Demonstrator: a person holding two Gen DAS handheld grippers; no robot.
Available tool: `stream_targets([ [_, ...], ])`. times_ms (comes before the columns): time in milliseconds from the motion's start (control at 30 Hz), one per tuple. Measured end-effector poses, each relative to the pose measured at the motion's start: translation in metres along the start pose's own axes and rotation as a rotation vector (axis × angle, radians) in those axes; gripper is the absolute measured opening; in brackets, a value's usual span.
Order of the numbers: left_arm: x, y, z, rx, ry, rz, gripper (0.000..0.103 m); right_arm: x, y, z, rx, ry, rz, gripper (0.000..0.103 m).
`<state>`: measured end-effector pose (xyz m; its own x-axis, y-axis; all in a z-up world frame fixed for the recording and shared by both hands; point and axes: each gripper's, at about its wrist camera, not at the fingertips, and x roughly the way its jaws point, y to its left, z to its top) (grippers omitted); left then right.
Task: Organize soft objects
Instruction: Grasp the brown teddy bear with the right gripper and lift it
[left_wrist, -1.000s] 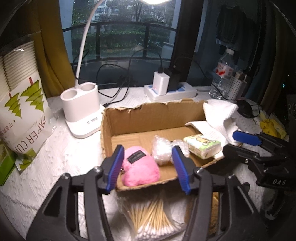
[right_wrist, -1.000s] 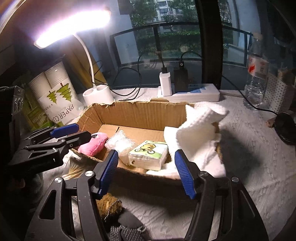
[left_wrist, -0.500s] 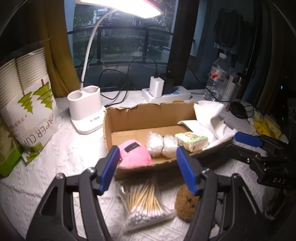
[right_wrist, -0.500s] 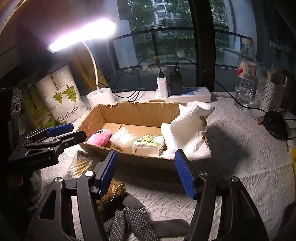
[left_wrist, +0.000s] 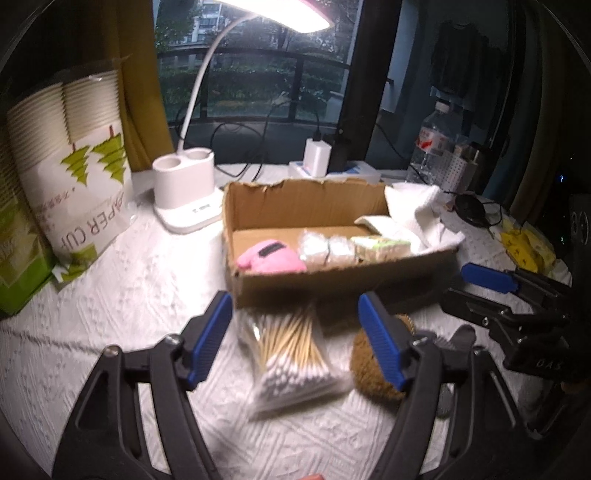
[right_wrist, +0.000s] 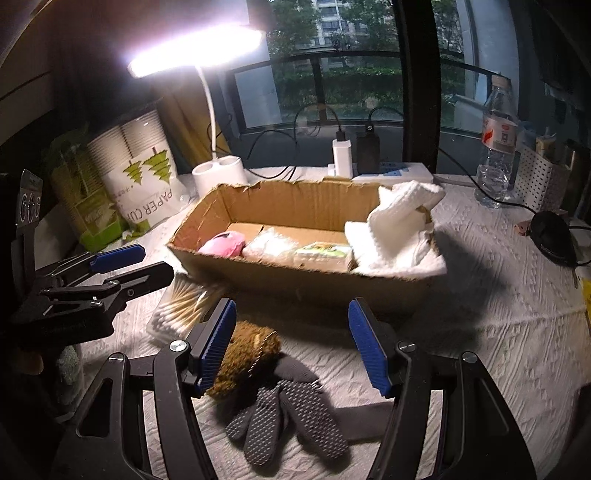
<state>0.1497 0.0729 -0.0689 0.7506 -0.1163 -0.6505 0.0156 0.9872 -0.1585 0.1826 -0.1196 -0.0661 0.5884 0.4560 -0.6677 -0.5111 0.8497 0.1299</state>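
Both grippers hovered before the cardboard box (left_wrist: 332, 284). Left gripper (left_wrist: 295, 339) had just been opening, nothing pinched, above the cotton-swab bag (left_wrist: 291, 354) lying against the box front. Right gripper (right_wrist: 291, 343) stood apart, empty. Pink plush (left_wrist: 269, 258) lay inside the box's left end.

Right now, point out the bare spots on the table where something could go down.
Free: white cloth right of the cardboard box, toward the black round object; also left, between box and paper cup pack. Crowded: in front of the box, with cotton swabs, brown plush and grey glove.
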Motion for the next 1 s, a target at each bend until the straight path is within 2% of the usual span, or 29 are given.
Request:
stream_targets([
  [700,-0.004,0.034,-0.045,-0.045,0.046,0.005,0.073,0.036,0.047,-0.025,-0.041,0.086,-0.006,0.066],
  [1000,-0.005,0.043,-0.05,-0.067,0.053,0.006,0.073,0.056,0.055,-0.03,-0.075,0.122,-0.069,0.066],
])
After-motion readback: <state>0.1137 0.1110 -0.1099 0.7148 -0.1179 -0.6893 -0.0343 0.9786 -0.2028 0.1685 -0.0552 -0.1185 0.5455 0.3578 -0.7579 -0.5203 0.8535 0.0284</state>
